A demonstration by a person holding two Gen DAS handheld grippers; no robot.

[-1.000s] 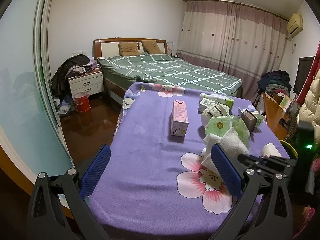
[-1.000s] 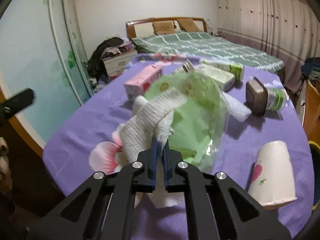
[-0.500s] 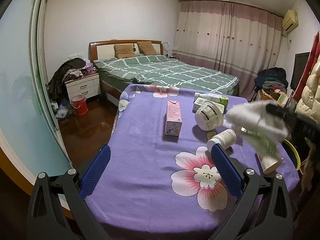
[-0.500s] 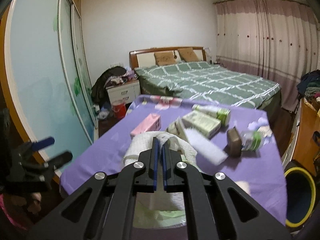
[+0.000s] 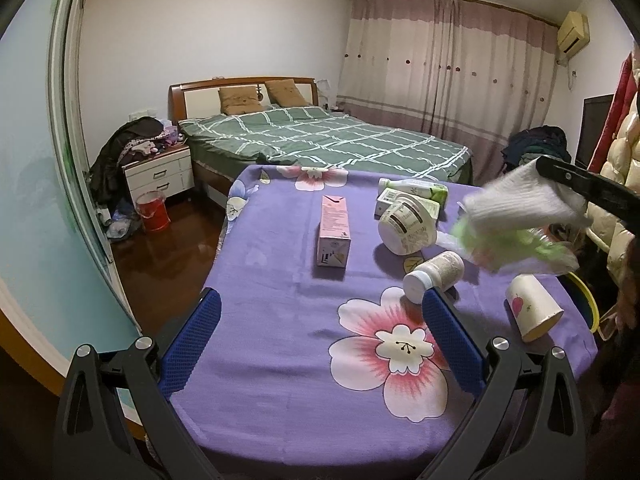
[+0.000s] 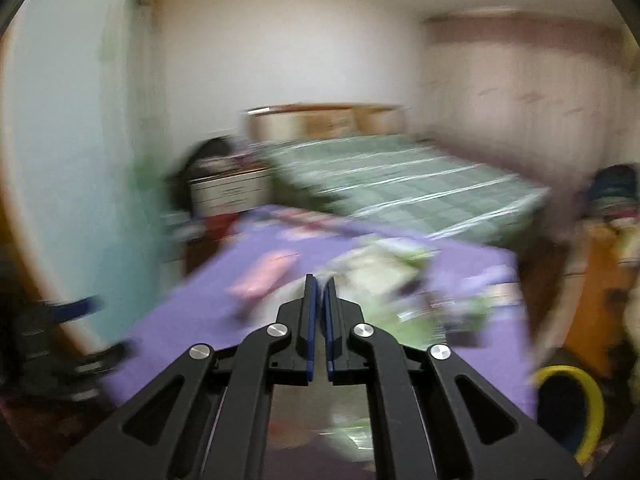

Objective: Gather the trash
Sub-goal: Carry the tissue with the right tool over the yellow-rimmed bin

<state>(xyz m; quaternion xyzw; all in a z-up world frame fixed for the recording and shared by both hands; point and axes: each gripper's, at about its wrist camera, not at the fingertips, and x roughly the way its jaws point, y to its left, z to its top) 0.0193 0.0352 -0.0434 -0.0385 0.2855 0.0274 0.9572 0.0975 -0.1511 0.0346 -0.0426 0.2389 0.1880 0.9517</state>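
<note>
My right gripper reaches in from the upper right, shut on a white tissue with a crumpled green plastic bag hanging under it, above the table's right side. The right wrist view is blurred by motion. There the right gripper has its jaws together, and a pale green scrap shows below them. On the purple flowered tablecloth lie a pink carton, a white jar, a small bottle, a paper cup and green boxes. My left gripper hovers open over the near edge, holding nothing.
A yellow-rimmed bin stands on the floor by the table's right edge, seen too as the yellow-rimmed bin. A green bed lies beyond the table. A nightstand and red bucket stand at the left, by a sliding wardrobe door.
The right gripper lifted the tissue and green bag off the table and carried them up and to the right. The small bottle and paper cup came into sight. The left gripper barely moved.
</note>
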